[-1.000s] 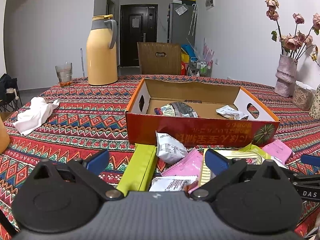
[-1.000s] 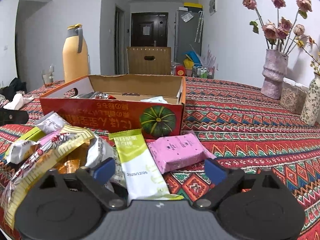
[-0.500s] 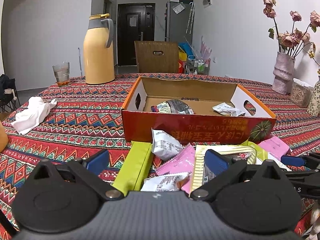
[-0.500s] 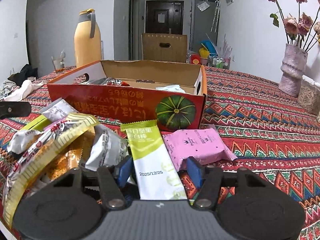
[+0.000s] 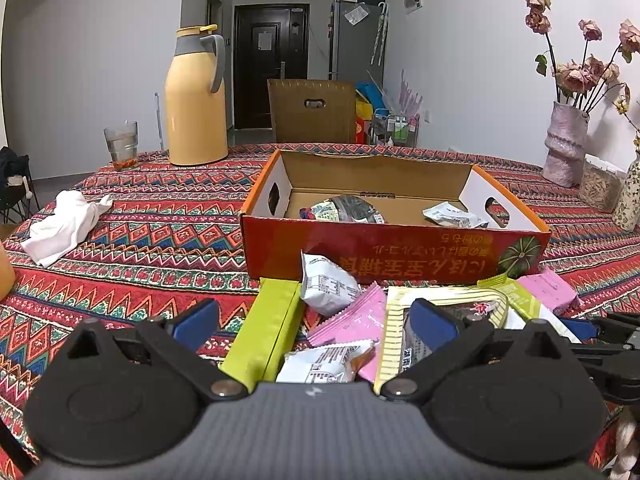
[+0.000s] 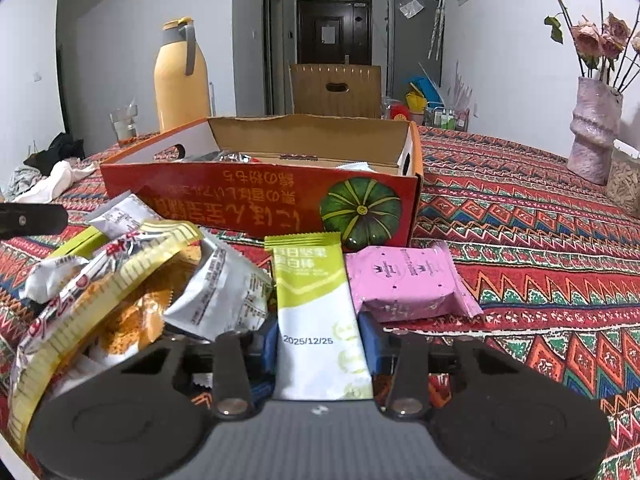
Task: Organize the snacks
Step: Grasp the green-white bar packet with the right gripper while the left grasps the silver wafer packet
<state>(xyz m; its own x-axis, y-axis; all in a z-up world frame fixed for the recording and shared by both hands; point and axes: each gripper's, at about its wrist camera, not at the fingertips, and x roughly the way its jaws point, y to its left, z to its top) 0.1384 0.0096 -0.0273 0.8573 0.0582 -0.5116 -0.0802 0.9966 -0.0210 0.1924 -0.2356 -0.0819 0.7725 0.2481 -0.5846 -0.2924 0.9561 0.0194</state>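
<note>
box contents: we see only the tops of the wrappers inside the cardboard box (image 6: 260, 196); its front wall hides the rest.
green-and-white sachet (image 6: 320, 316): its near end goes under the right gripper (image 6: 322, 344) body.
pile under the yellow striped packet (image 6: 92, 300): mostly covered.
orange object (image 5: 6, 272): cut by the left edge.
vase flowers (image 6: 592, 36): cropped.

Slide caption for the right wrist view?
Right tongs closing around a green-white sachet before the snack box.
</note>
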